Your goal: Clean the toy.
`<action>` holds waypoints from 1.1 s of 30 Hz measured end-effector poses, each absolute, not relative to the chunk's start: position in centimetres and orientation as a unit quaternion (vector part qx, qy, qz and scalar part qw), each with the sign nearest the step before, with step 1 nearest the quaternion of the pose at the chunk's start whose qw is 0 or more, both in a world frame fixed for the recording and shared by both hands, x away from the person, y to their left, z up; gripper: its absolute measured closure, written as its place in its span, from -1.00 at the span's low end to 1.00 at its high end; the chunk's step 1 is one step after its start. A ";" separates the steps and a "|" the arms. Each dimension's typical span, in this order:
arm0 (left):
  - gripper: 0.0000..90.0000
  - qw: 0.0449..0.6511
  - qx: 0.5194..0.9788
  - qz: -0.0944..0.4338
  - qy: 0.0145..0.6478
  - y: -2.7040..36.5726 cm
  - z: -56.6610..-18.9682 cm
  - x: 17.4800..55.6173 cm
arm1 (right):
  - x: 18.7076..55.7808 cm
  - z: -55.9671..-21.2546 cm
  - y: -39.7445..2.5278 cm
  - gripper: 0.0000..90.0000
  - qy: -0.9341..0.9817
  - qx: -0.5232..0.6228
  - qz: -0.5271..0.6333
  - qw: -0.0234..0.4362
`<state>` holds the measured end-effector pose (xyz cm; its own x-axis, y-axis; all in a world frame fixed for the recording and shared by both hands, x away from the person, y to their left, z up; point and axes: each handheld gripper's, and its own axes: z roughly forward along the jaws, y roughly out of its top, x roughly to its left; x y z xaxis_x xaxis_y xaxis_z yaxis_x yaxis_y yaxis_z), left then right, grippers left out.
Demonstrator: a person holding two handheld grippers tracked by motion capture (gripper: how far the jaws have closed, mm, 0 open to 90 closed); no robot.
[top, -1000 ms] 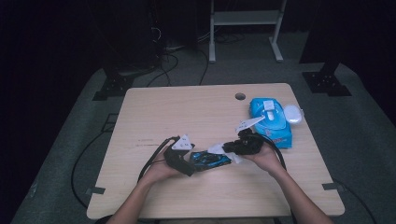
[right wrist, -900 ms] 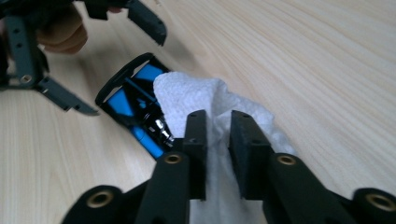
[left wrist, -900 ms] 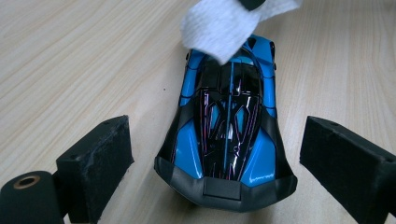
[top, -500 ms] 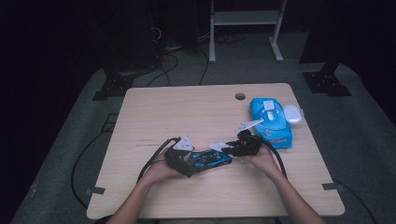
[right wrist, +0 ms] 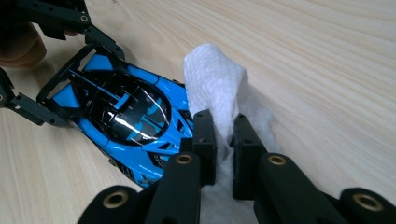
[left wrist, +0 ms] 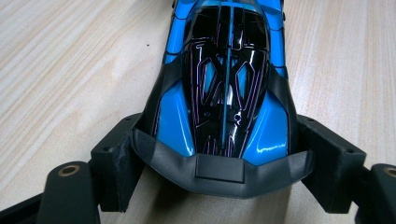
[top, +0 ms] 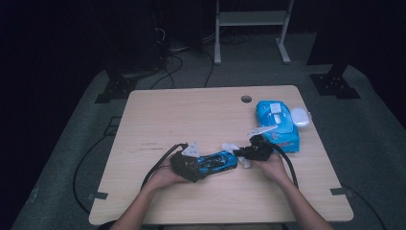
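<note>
Left tool [left wrist: 219, 161]: jaws clamped on the rear of the blue toy car [left wrist: 224, 88].
Right tool [right wrist: 224, 144]: pinching a white wipe [right wrist: 212, 81], beside the car's nose.
Car: flat on the tabletop [top: 201, 115].
Wipes pack [top: 277, 124]: tabletop's right side.

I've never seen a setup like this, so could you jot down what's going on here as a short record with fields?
Setting: light wooden table, dark room
Left tool: shut on the glossy blue and black toy car, one jaw on each flank at one end
Right tool: shut on a crumpled white wipe
Wipe position: at the car's side; contact cannot be told
Also on table: blue soft wipes pack with white lid, far right, beyond the right tool
Likely activity: wiping the car, judging by the grips
</note>
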<state>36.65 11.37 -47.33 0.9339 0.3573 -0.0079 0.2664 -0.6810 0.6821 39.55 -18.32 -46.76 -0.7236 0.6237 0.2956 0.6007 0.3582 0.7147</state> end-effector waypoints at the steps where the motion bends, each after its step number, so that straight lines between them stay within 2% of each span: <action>1: -0.49 0.361 0.915 0.064 0.170 11.4 -47.3 36.6 | 39.5 -46.7 -18.4 0.84 0.824 0.370 0.428 0.014; 7: -0.48 0.362 0.915 0.068 0.168 10.8 -47.4 36.7 | 38.1 -44.5 -18.8 0.84 0.821 0.344 0.456 0.008; 14: -0.48 0.366 0.910 0.078 0.177 9.3 -47.5 36.7 | 36.2 -44.2 -16.1 0.84 0.815 0.298 0.494 -0.049; 18: -0.48 0.369 0.909 0.079 0.179 9.0 -47.6 36.7 | 36.3 -44.9 -15.2 0.84 0.832 0.294 0.470 -0.027; 23: -0.48 0.373 0.908 0.078 0.177 9.2 -47.6 36.7 | 36.4 -45.2 -17.2 0.85 0.839 0.314 0.443 0.027; 24: -0.48 0.371 0.908 0.079 0.176 9.2 -47.6 36.7 | 36.7 -45.7 -18.5 0.85 0.826 0.335 0.452 0.008; 28: -0.48 0.369 0.909 0.081 0.178 9.1 -47.6 36.6 | 36.7 -45.8 -19.0 0.84 0.822 0.346 0.452 0.015; 30: -0.48 0.371 0.908 0.079 0.180 9.1 -47.6 36.6 | 36.3 -45.8 -18.2 0.84 0.826 0.332 0.455 0.016; 33: -0.48 0.371 0.907 0.079 0.180 9.0 -47.6 36.7 | 35.6 -45.9 -16.1 0.85 0.837 0.299 0.458 -0.007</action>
